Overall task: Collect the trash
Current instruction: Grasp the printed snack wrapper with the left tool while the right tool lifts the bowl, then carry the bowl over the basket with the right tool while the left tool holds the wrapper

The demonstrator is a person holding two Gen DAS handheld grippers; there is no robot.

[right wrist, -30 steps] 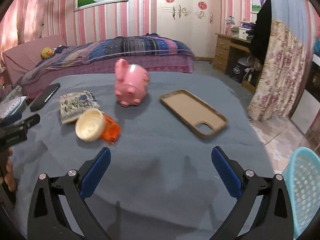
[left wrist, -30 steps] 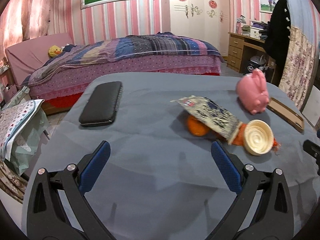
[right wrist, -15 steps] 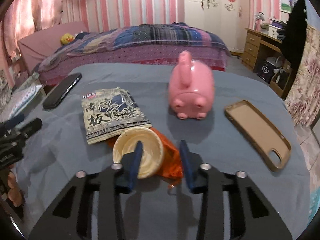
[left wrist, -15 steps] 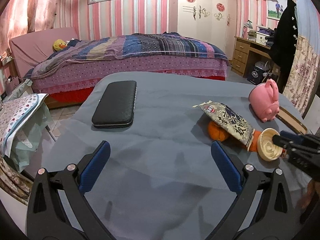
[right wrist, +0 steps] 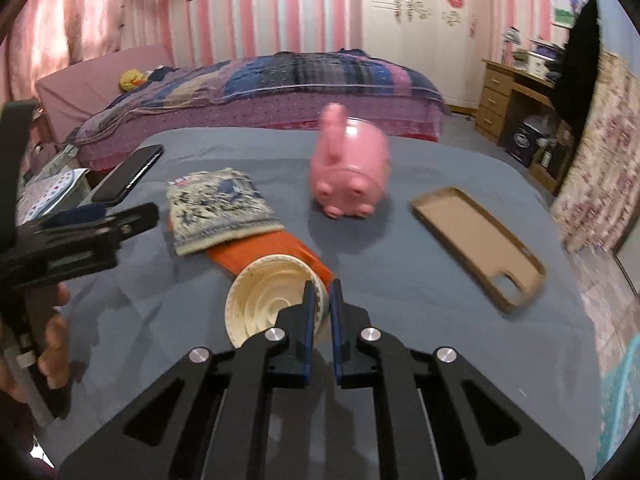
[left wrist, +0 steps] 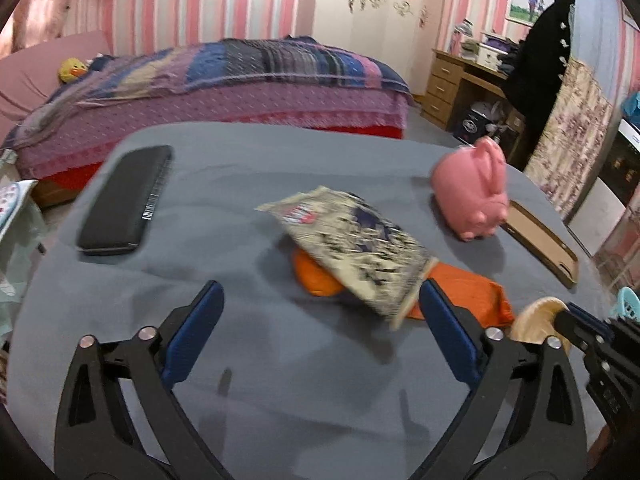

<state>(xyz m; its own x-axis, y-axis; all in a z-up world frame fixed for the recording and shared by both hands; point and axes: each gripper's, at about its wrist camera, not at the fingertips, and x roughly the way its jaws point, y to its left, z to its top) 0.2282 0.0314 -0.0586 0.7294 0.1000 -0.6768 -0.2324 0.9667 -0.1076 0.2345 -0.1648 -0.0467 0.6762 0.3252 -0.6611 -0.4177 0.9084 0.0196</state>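
A cream paper cup [right wrist: 272, 304] lies on its side on the grey table [right wrist: 400, 320], and my right gripper [right wrist: 322, 286] is shut on its rim. The left wrist view shows that cup [left wrist: 536, 320] at the right. Behind it an orange wrapper [right wrist: 272, 252] sticks out from under a printed snack bag [right wrist: 220, 208]. My left gripper [left wrist: 318, 292] is wide, its jaws closing. The near end of the snack bag [left wrist: 352, 248] reaches between its fingers, touching neither pad. An orange lump [left wrist: 316, 276] shows under the bag.
A pink piggy bank [right wrist: 352, 172] stands behind the trash, with a brown phone case [right wrist: 480, 244] to its right. At the table's far left lies a black case [left wrist: 124, 200]. A teal basket [right wrist: 624, 400] sits low at the right, and a bed [left wrist: 240, 80] is beyond the table.
My right gripper went from wide open to shut on the cup's rim, having moved in to it. My left gripper swung right and closer to the snack bag.
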